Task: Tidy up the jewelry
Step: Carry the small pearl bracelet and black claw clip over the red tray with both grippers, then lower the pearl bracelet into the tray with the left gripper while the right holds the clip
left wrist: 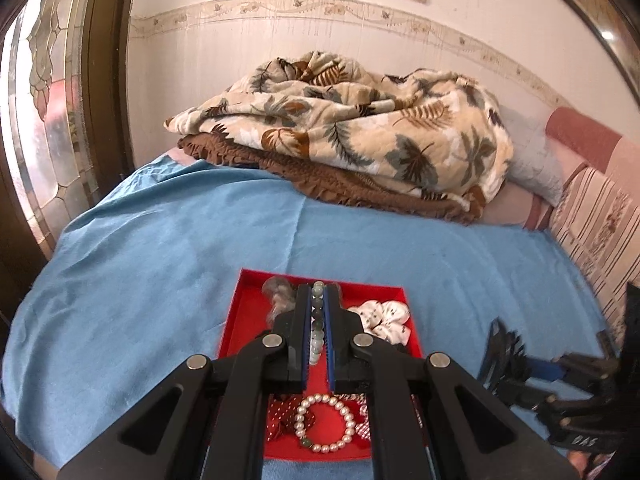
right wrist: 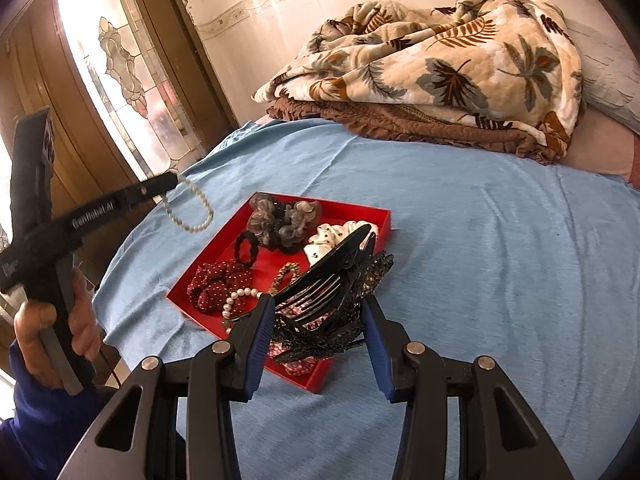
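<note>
Left wrist camera shows my left gripper (left wrist: 319, 320) pinched tight on a green bead bracelet (left wrist: 317, 322), held up above the red tray (left wrist: 248, 320) on the blue bed sheet (left wrist: 160, 240). My right gripper (right wrist: 318, 334) holds the black hair claw (right wrist: 320, 280) between wide fingers over the tray's near edge. I think I should lower each one slowly into a bare spot, away from the pearl bracelet (left wrist: 325, 423), so nothing tangles.

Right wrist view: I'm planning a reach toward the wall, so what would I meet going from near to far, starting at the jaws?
Hair claw in the right gripper → white scrunchie → grey scrunchie → leaf-print blanket.
</note>
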Available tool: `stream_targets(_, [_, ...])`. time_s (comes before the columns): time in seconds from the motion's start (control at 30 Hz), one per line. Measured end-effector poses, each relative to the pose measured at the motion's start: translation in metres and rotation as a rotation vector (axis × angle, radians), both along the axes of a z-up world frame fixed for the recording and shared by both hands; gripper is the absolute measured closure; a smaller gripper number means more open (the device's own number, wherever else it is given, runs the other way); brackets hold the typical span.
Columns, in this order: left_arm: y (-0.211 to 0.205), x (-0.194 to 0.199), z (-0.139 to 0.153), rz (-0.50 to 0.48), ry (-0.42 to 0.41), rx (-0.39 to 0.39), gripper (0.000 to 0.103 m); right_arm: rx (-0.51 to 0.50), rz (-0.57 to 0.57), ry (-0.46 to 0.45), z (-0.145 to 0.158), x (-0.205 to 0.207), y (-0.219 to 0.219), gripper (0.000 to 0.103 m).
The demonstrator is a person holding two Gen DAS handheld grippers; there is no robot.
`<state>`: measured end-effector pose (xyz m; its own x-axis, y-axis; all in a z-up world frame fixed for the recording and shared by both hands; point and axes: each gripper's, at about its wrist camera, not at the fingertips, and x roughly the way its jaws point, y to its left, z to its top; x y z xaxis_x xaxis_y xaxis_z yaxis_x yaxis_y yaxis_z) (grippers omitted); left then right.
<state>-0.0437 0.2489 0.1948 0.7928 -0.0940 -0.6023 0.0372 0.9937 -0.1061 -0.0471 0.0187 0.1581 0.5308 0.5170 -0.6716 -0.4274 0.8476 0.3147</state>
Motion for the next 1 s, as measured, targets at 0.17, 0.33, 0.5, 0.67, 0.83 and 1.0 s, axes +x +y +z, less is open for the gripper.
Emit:
stream_targets(0.17, [0.006,0.001,-0.002,-0.022,-0.008,-0.047,0.097,0.007,0.023,0.008,-0.004,0.001,0.015,0.055])
stream_targets(0.33, [0.006,0.004,-0.012,-0.016,-0.002,-0.005,0.097,0.004,0.034,0.015,-0.007,0.004,0.025,0.055])
stream_targets(0.5, [0.009,0.007,-0.023,-0.030,0.004,-0.006,0.097,-0.003,0.045,0.018,-0.009,0.011,0.036,0.055])
stream_targets(0.67, [0.010,0.015,-0.034,-0.015,0.026,0.022,0.097,-0.018,0.055,0.026,-0.015,0.019,0.046,0.055])
stream_targets(0.83, [0.013,0.024,-0.047,-0.003,0.053,0.050,0.097,-0.026,0.044,0.042,-0.022,0.031,0.053,0.055])
stream_targets(1.0, [0.020,0.037,-0.059,0.017,0.087,0.070,0.097,-0.030,0.033,0.040,-0.023,0.041,0.058,0.055])
